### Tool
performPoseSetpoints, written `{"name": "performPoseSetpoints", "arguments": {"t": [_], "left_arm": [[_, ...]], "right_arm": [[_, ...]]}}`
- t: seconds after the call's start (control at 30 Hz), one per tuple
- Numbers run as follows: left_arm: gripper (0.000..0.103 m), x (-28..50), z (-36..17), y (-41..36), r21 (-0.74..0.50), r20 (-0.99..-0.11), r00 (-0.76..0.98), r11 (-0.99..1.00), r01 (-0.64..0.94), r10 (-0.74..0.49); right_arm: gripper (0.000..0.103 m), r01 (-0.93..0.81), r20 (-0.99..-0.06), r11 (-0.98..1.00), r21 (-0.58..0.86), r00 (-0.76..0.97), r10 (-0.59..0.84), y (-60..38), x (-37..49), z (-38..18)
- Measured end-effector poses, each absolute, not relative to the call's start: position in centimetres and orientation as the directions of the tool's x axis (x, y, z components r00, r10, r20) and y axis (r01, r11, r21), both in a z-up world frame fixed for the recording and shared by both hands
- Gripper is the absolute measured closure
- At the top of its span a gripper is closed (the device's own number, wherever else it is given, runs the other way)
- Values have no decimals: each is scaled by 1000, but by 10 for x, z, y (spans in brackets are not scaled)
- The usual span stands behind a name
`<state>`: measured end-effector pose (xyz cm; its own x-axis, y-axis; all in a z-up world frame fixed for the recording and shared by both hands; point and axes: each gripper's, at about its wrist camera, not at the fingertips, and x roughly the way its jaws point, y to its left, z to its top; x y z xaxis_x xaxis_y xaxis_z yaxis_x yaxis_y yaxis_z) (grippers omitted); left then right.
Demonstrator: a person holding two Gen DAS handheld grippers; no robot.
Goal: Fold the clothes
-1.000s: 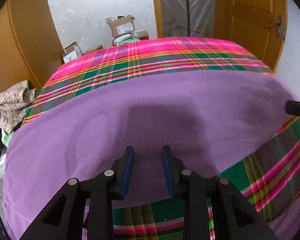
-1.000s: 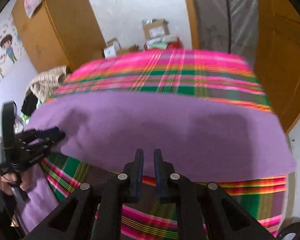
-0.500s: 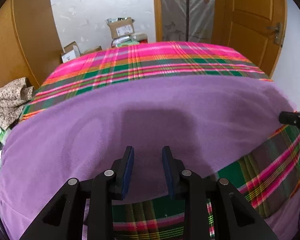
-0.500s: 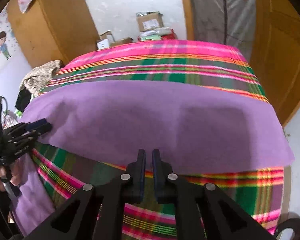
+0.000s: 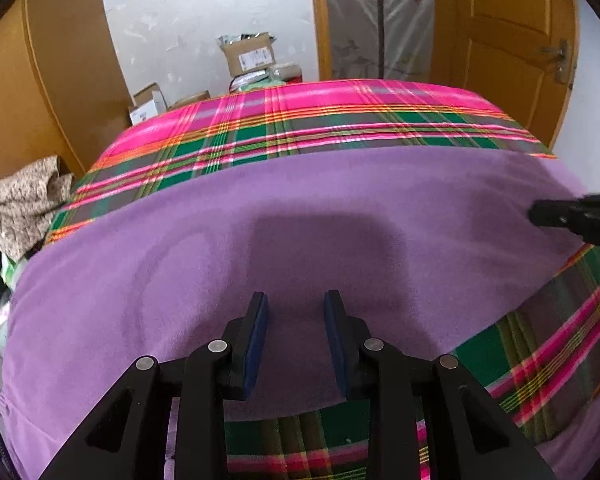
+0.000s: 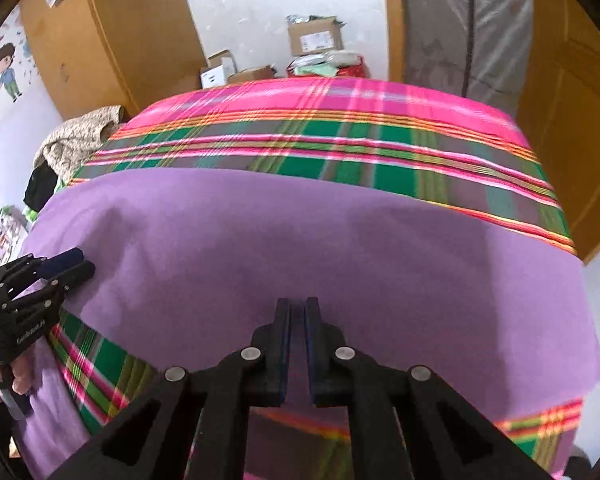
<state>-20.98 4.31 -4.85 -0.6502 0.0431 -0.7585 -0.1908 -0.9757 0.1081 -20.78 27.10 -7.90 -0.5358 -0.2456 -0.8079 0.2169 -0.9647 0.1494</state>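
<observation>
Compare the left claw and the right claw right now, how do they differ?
The left claw stands with a clear gap between its pads; the right claw is almost shut, having just been closing, only a sliver left. The left claw sits nearer the purple cloth's left end, the right claw nearer its right end. Both point down over the cloth's near edge on the plaid sheet.

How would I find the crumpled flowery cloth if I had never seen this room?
Start at the big bed with the pink and green plaid cover, where a purple cloth lies spread flat. Look off its left side, by the orange wooden cupboard, for the crumpled beige cloth. It alone is bunched up and finely speckled; the others are smooth.
</observation>
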Motion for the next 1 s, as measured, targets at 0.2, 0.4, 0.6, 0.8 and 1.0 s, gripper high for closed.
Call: {"name": "performPoseSetpoints", "arguments": {"t": [0.2,0.4,0.6,0.8,1.0], "left_arm": [[72,-208,-49,38,81,-761,-644,-974,-209,75],[71,-209,-50,36,70,-760,-645,-976,-208,83],[71,-209,-51,37,76,-759,-646,-975,-207,79],[71,-209,-51,40,82,-759,-647,-975,-207,73],[71,-210,-51,38,79,-760,-645,-975,-209,77]], "right_arm": [[102,112,-800,-977,180,-561,-212,317,-226,-80],[96,-38,-790,-981,191,-599,-131,367,-226,-71],[94,76,-806,-976,204,-552,-211,355,-240,-79],[100,-16,-803,-983,185,-579,-141,384,-256,-85],[94,-7,-788,-980,200,-595,-157,375,-228,-69]]}}
